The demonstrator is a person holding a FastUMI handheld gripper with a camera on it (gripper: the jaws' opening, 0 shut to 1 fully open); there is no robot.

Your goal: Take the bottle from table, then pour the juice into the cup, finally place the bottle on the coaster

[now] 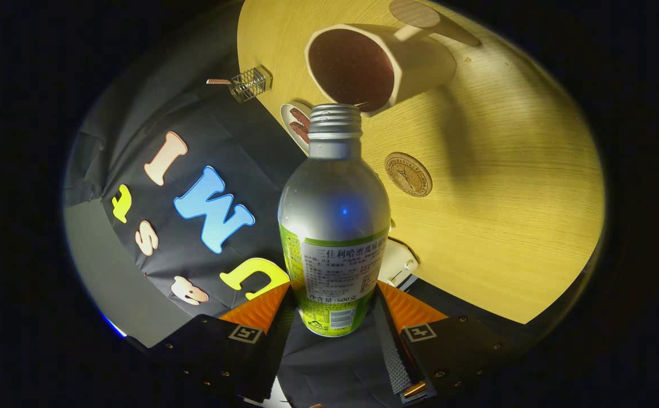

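Observation:
My gripper (pixel 334 317) is shut on a silver bottle (pixel 334 209) with a green label, both fingers pressing on its lower body. The bottle is uncapped and tilted, its threaded mouth (pixel 335 116) close to the rim of a cream cup (pixel 380 65) with a dark inside that stands on the wooden table (pixel 505 187). No liquid shows between the mouth and the cup. A round cork coaster (pixel 408 174) lies on the table beside the bottle's shoulder, short of the cup.
A small white dish (pixel 298 124) with brown pieces sits at the table's edge behind the bottle neck. A little wire basket (pixel 248 84) stands at the table's rim farther off. A round wooden piece (pixel 414 12) lies beyond the cup.

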